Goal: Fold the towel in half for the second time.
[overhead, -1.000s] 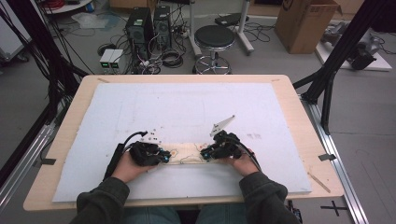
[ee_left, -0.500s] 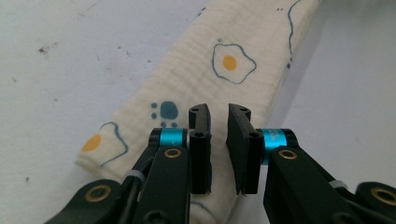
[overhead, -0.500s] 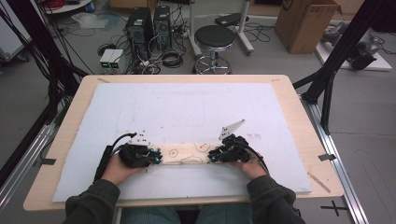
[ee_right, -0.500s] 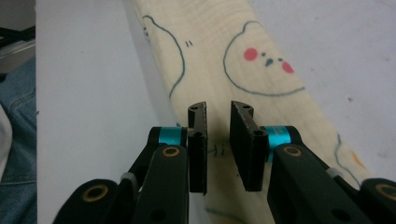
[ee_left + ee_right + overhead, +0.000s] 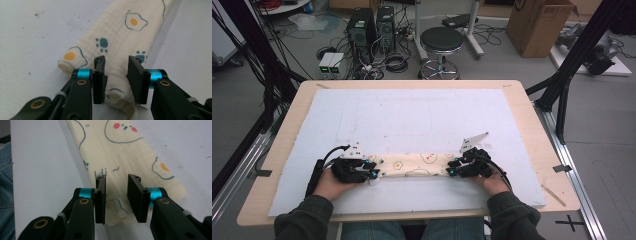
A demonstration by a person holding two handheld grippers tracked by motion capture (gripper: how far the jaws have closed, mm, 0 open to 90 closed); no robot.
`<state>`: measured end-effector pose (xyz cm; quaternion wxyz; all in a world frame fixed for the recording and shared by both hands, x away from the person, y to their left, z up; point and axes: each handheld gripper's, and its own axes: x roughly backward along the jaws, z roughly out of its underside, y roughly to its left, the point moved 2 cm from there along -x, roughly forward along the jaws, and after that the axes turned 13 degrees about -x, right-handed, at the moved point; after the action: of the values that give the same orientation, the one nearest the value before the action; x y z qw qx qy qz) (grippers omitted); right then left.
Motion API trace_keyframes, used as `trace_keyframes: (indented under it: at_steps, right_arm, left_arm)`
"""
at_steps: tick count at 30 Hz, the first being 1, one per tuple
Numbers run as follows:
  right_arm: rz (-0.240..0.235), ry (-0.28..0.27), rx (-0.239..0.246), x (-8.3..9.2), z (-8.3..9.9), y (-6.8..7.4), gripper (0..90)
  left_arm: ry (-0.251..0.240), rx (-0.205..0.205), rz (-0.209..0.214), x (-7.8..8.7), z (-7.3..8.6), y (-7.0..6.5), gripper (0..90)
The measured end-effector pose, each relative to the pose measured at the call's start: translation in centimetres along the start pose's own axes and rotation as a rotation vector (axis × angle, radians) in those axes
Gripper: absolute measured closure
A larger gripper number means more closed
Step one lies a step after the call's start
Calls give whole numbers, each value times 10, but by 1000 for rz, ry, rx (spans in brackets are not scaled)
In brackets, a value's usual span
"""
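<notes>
- Now both jaws have just been opening: left hand-held gripper [image 5: 373,172] and right hand-held gripper [image 5: 451,170] let go of the folded cloth [image 5: 414,166].
- Laying out looks done; next, draw both clear of the tabletop [image 5: 532,115].

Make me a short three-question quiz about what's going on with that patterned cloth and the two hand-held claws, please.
1. What lies between the two grippers?
2. True or false: the left gripper's jaws press on the cloth.
3. Which motif is printed on the cloth: A fried eggs, B stars, C stripes?

Key:
1. A folded cloth, stretched long between the left gripper and the right gripper on the white mat.
2. False; they have just been opening, with the cloth between them.
3. A.
</notes>
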<state>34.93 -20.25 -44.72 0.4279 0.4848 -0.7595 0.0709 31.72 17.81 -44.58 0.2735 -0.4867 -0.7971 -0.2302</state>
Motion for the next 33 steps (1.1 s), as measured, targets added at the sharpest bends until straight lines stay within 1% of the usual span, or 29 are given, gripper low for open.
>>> trace_keyframes:
  at_steps: [1, 3, 5, 7, 9, 10, 12, 13, 14, 15, 18, 19, 21, 23, 24, 26, 27, 28, 29, 30, 31, 32, 33]
  right_arm:
    - [1, 0, -1, 0, -1, 1, 653]
    - [3, -11, 3, 1, -4, 2, 600]
    - [6, -50, 1, 7, -9, 2, 563]
    - [3, -88, -14, 11, -14, 0, 552]
    - [11, -108, -20, 12, -16, -2, 537]
    - [9, -107, -26, 10, -17, -3, 532]
    - [16, -77, -30, 5, -16, -5, 512]
    - [22, -53, -32, 2, -15, -5, 506]
    - [32, -32, -22, -1, -14, -5, 504]
    - [41, -25, -12, -2, -13, -6, 502]
    - [47, -25, -9, -4, -6, -7, 498]
    - [48, -31, -2, -3, -5, -7, 495]
    - [55, -38, 20, -3, -3, -6, 486]
    - [56, -40, 27, -2, -3, -6, 467]
    - [57, -45, 26, -1, -4, -6, 453]
    - [58, -69, 12, 4, -8, -7, 430]
    - [54, -89, -5, 8, -11, -9, 428]
    - [55, -108, -24, 12, -14, -12, 427]
    - [58, -119, -48, 16, -16, -16, 426]
    - [67, -125, -73, 18, -17, -20, 432]
    - [67, -126, -97, 20, -18, -25, 444]
    - [63, -124, -126, 20, -19, -30, 464]
    - [57, -118, -155, 19, -18, -36, 479]
  left_arm:
    - [-9, -2, -2, 1, -1, 1, 657]
    - [-42, 11, -7, 6, -4, 4, 630]
    - [-84, 27, -21, 11, -6, 8, 624]
    - [-98, 48, -31, 14, -6, 13, 605]
    - [-92, 55, -39, 12, -5, 16, 600]
    - [-76, 57, -40, 10, -5, 17, 593]
    - [-43, 51, -36, 5, -2, 17, 578]
    - [-27, 48, -33, 2, -1, 17, 577]
    - [-5, 44, -33, 0, 1, 17, 577]
    - [0, 43, -31, -2, 2, 16, 575]
    - [-2, 42, -33, -1, 3, 16, 576]
    - [1, 35, -33, -1, 4, 15, 575]
    - [-1, 38, -36, -1, 3, 14, 569]
    - [-12, 48, -32, 1, 3, 16, 558]
    - [-26, 62, -41, 3, 2, 17, 544]
    - [-55, 91, -46, 8, 1, 21, 526]
    - [-73, 106, -55, 10, 0, 24, 519]
    - [-83, 122, -73, 12, 0, 26, 517]
    - [-79, 140, -104, 14, 0, 30, 517]
    - [-62, 172, -125, 14, 0, 34, 512]
    - [-72, 193, -133, 13, 0, 37, 495]
    - [-71, 209, -133, 12, 0, 40, 500]
    - [-64, 222, -142, 10, 0, 42, 507]
